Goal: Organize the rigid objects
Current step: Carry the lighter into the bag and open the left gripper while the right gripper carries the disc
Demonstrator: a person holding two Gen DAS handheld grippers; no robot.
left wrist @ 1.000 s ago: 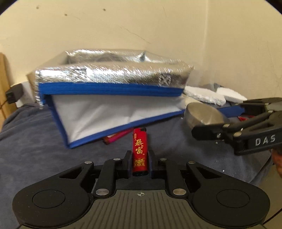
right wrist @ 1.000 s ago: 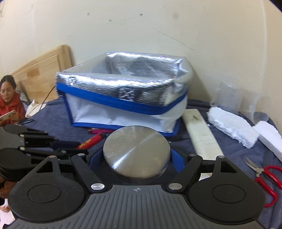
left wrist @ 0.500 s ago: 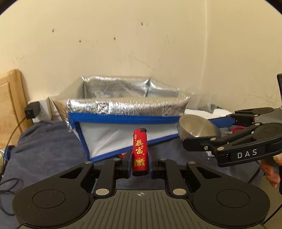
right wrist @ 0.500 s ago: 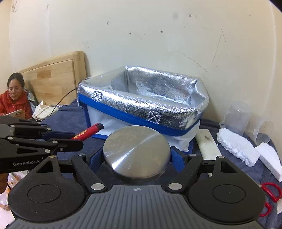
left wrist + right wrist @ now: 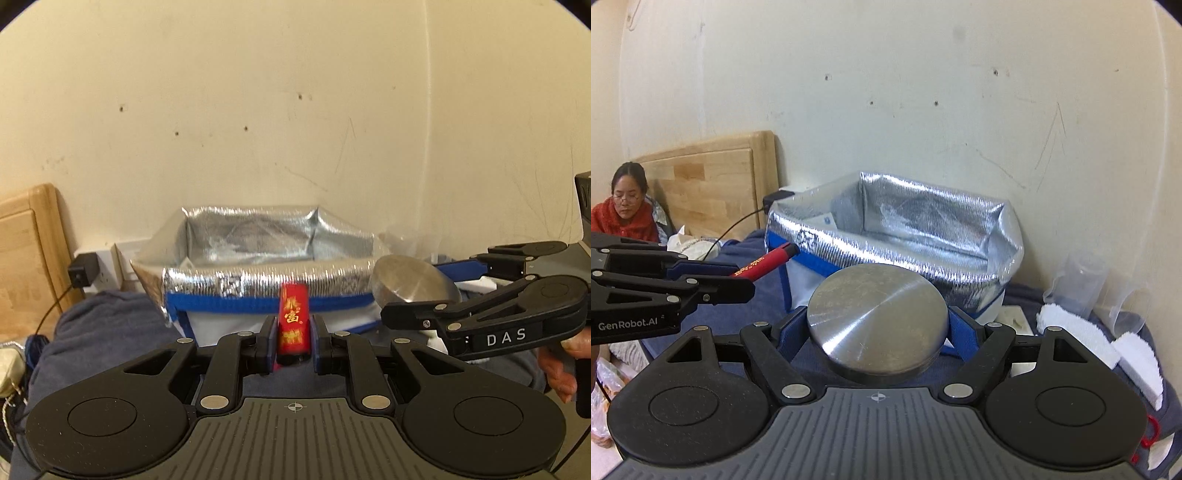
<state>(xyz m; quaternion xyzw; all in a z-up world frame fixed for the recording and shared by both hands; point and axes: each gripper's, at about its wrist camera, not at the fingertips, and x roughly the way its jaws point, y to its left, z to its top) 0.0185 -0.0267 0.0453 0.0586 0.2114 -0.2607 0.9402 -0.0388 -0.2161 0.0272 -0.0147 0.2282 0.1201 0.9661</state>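
Note:
My left gripper (image 5: pixel 293 341) is shut on a red lighter (image 5: pixel 293 317) with gold characters, held upright just in front of the foil-lined bag (image 5: pixel 258 266). My right gripper (image 5: pixel 879 325) is shut on a round steel disc (image 5: pixel 877 317), its blue pads pressing the rim on both sides. The open silver bag (image 5: pixel 897 236) with blue trim stands behind both, against the wall. In the left wrist view the right gripper (image 5: pixel 417 295) shows at the right with the disc (image 5: pixel 410 284). In the right wrist view the left gripper (image 5: pixel 738 275) and lighter (image 5: pixel 764 262) reach in from the left.
White foam blocks (image 5: pixel 1078 336), clear plastic cups (image 5: pixel 1078 284) and red scissors (image 5: pixel 1145 439) lie right of the bag on the dark blue cloth (image 5: pixel 753 314). A wooden headboard (image 5: pixel 713 192), a wall plug with cable (image 5: pixel 83 275) and a seated person (image 5: pixel 624 214) are at the left.
Both grippers have risen with their loads, so the bag's foil interior now shows from above. The lighter and disc stay gripped.

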